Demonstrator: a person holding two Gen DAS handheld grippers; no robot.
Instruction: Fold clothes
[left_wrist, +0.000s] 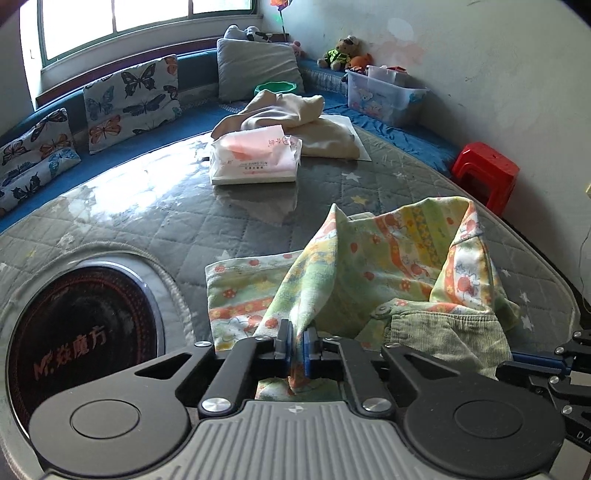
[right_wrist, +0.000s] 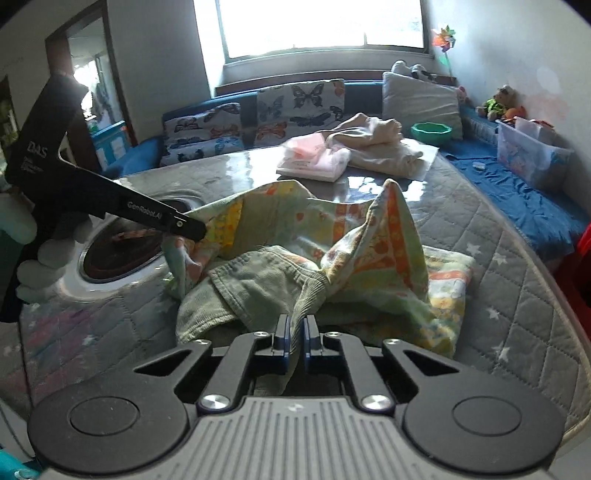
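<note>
A small child's garment (left_wrist: 388, 258) with a green, yellow and orange print and a green ribbed hem lies crumpled on the quilted grey table (left_wrist: 147, 221). My left gripper (left_wrist: 296, 345) is shut on a printed edge of it, lifted into a peak. My right gripper (right_wrist: 294, 341) is shut on the green ribbed hem of the same garment (right_wrist: 332, 251). In the right wrist view the left gripper (right_wrist: 195, 230) reaches in from the left, held by a gloved hand (right_wrist: 40, 258). The right gripper's black frame (left_wrist: 569, 354) shows at the left view's right edge.
A round black cooktop (left_wrist: 77, 339) is set into the table at the left. A tissue pack (left_wrist: 255, 157) and a heap of cream clothes (left_wrist: 295, 118) lie at the far side. Beyond are a blue bench with butterfly cushions (left_wrist: 133, 99), a plastic bin (left_wrist: 384, 92) and a red stool (left_wrist: 484, 173).
</note>
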